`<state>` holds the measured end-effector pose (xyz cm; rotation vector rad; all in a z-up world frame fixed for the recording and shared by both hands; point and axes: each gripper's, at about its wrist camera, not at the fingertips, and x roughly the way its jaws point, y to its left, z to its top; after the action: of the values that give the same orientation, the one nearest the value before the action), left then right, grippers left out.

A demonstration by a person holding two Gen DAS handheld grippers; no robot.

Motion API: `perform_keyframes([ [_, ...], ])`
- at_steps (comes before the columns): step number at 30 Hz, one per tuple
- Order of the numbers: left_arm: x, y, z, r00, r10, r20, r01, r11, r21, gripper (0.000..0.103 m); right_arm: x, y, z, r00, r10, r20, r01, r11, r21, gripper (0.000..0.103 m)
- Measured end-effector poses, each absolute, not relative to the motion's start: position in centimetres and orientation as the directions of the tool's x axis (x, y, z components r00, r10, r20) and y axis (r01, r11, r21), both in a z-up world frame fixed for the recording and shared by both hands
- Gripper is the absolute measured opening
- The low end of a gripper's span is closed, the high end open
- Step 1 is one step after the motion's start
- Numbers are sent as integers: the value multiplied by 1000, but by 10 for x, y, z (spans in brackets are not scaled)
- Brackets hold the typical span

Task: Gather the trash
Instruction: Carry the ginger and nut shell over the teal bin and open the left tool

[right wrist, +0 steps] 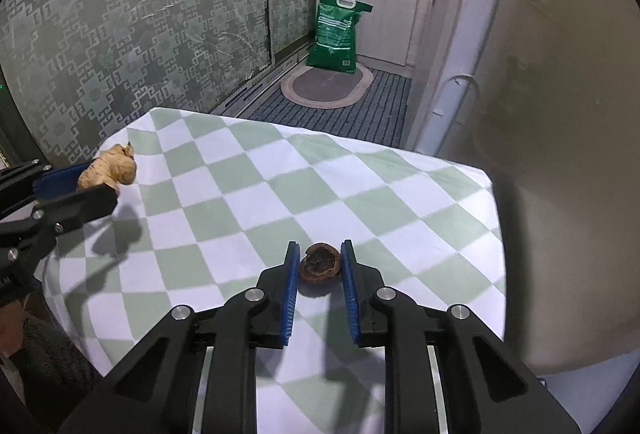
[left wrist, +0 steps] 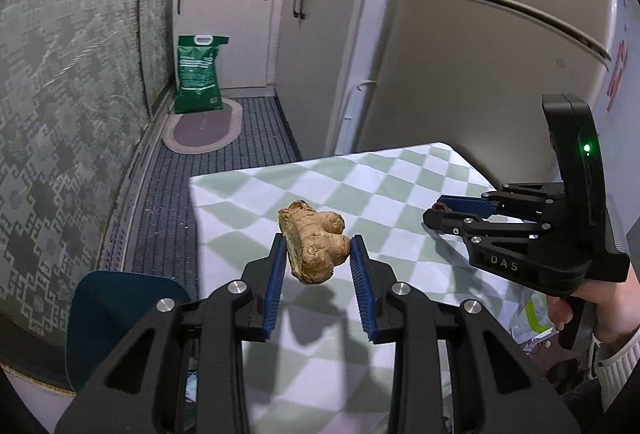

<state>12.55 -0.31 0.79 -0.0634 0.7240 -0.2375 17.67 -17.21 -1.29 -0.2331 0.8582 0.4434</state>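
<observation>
My left gripper (left wrist: 318, 246) is shut on a knobbly tan ginger root (left wrist: 314, 240) and holds it above the green-and-white checked tablecloth (left wrist: 400, 185), near the table's left edge. The root also shows in the right wrist view (right wrist: 110, 169), at the left, between the left gripper's fingers (right wrist: 76, 207). My right gripper (right wrist: 320, 264) is shut on a dark brown walnut shell half (right wrist: 320, 262), low over the cloth (right wrist: 280, 185). In the left wrist view the right gripper (left wrist: 438, 211) is at the right, with a bit of the shell (left wrist: 443, 207) at its tips.
A teal chair back (left wrist: 120, 306) stands at the table's left edge. A green sack (left wrist: 199, 73) and an oval mat (left wrist: 204, 129) lie on the kitchen floor beyond. A fridge (left wrist: 500, 53) stands behind the table. A plastic bag (left wrist: 528, 318) hangs at the right.
</observation>
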Motion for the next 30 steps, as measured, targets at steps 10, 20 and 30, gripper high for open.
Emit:
perform_keyframes([
  [10, 115, 50, 8, 737, -177, -653, 121, 984, -130, 35, 169, -115, 16, 568, 392, -723, -545, 838, 26, 21],
  [20, 109, 103, -15, 712, -124, -691, 52, 991, -123, 35, 154, -54, 36, 536, 479, -695, -622, 781, 59, 21],
  [30, 106, 148, -77, 622, -106, -776, 0, 991, -136, 35, 149, -9, 38, 500, 523, -690, -662, 745, 84, 21],
])
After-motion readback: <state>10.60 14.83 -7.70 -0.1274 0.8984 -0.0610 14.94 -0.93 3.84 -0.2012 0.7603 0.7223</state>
